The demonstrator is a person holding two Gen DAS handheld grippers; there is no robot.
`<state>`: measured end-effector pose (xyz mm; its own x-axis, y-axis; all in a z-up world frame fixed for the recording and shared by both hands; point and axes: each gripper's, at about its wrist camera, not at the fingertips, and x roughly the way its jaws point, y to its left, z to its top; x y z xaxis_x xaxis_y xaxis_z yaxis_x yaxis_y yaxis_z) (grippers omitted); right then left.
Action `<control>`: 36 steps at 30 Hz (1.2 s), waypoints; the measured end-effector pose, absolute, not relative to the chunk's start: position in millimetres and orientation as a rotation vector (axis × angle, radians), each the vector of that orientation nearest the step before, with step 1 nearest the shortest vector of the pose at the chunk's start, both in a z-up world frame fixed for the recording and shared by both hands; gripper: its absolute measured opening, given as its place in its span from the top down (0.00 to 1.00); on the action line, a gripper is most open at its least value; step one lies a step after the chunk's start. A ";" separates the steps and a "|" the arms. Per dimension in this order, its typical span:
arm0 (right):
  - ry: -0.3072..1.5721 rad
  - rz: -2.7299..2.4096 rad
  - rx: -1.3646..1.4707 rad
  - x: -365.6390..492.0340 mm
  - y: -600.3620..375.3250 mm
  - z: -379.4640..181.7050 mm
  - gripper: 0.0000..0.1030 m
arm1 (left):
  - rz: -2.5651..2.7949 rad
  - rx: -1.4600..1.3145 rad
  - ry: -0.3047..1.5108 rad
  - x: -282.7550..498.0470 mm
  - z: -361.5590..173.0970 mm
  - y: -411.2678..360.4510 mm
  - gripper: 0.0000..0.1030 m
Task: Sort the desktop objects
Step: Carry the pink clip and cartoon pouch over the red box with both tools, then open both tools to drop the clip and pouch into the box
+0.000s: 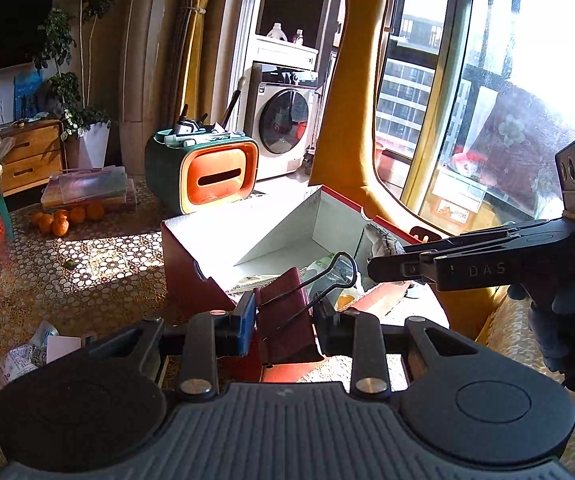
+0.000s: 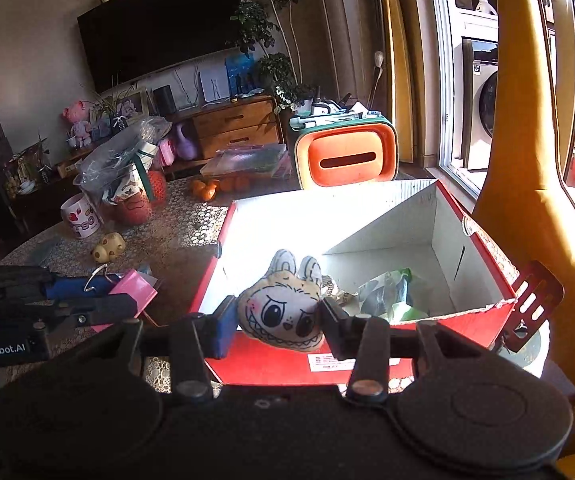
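Red cardboard box (image 2: 367, 360) open-topped | left gripper (image 1: 283, 320) pinches large pink binder clip (image 1: 287, 312), apparently above near rim | right gripper (image 2: 277, 316) clamps cream plush monster face (image 2: 283, 312) over rim | advise: clear the wall fully before release.

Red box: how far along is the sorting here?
Partly done. The red box already holds wrappers. In hand: left gripper holds a binder clip, right gripper a plush toy, both at the box. Left: oranges, mug.
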<state>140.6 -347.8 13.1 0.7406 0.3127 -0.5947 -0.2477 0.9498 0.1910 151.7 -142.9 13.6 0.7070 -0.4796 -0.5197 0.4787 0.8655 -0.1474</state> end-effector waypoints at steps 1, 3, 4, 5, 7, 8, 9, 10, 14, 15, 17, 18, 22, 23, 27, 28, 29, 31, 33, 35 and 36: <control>0.670 0.307 0.106 145.5 -351.3 13.0 0.57 | -0.538 -0.006 0.583 156.5 14.0 -146.1 0.72; 0.680 0.304 0.112 156.9 -356.8 11.8 0.57 | -0.543 -0.003 0.590 165.6 14.2 -151.7 0.72; 0.686 0.299 0.114 162.4 -359.1 10.8 0.57 | -0.544 -0.002 0.593 170.2 14.4 -154.9 0.72; 0.693 0.293 0.115 167.8 -361.1 9.5 0.57 | -0.547 -0.002 0.596 175.1 14.7 -157.4 0.72; 0.705 0.275 0.115 177.9 -365.5 6.2 0.57 | -0.552 0.007 0.601 183.7 14.8 -163.5 0.72; 0.710 0.269 0.112 182.3 -367.1 4.7 0.57 | -0.554 0.018 0.601 188.3 14.7 -167.8 0.72; 0.713 0.265 0.108 187.1 -369.0 3.1 0.57 | -0.559 0.026 0.604 192.4 14.6 -172.0 0.72; 0.716 0.261 0.108 190.7 -370.1 1.9 0.57 | -0.563 0.031 0.607 195.7 13.9 -175.3 0.72; 0.741 0.236 0.101 211.2 -376.3 -4.6 0.57 | -0.574 0.069 0.629 209.0 7.6 -191.7 0.72; 0.752 0.232 0.103 217.6 -378.4 -7.2 0.57 | -0.578 0.074 0.636 211.9 5.5 -195.7 0.72; 0.771 0.227 0.101 228.0 -380.2 -11.1 0.57 | -0.582 0.093 0.650 218.0 0.4 -203.5 0.72; 0.781 0.222 0.101 234.2 -381.6 -13.3 0.57 | -0.582 0.103 0.655 220.9 -1.9 -207.3 0.72; 0.807 0.208 0.087 254.3 -383.8 -19.3 0.57 | -0.579 0.137 0.672 234.1 -9.6 -220.8 0.72; 0.817 0.207 0.083 259.3 -383.8 -21.2 0.57 | -0.578 0.144 0.679 237.2 -11.3 -223.8 0.72; 0.858 0.191 0.069 279.5 -384.2 -29.8 0.57 | -0.565 0.166 0.708 249.3 -18.2 -232.6 0.72; 0.870 0.183 0.071 285.4 -385.0 -33.2 0.57 | -0.563 0.168 0.717 252.4 -20.0 -233.6 0.72; 0.882 0.180 0.075 290.1 -385.3 -35.7 0.57 | -0.558 0.168 0.729 256.0 -21.9 -234.3 0.72; 0.910 0.176 0.072 300.0 -384.3 -41.3 0.56 | -0.550 0.170 0.750 261.5 -26.8 -234.9 0.72; 0.931 0.172 0.067 307.4 -382.2 -45.8 0.56 | -0.545 0.174 0.769 266.3 -32.0 -235.3 0.72; 0.948 0.178 0.060 313.1 -379.1 -49.1 0.56 | -0.539 0.179 0.781 269.4 -36.6 -235.7 0.72; 0.953 0.183 0.057 315.0 -377.2 -50.3 0.56 | -0.538 0.181 0.787 270.5 -38.5 -235.9 0.72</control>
<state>315.0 -377.2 -50.3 0.5647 0.1807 -0.8053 -0.1306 0.9830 0.1290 270.5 -235.9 -38.5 0.5800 -0.3917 -0.7143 0.5236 0.8510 -0.0415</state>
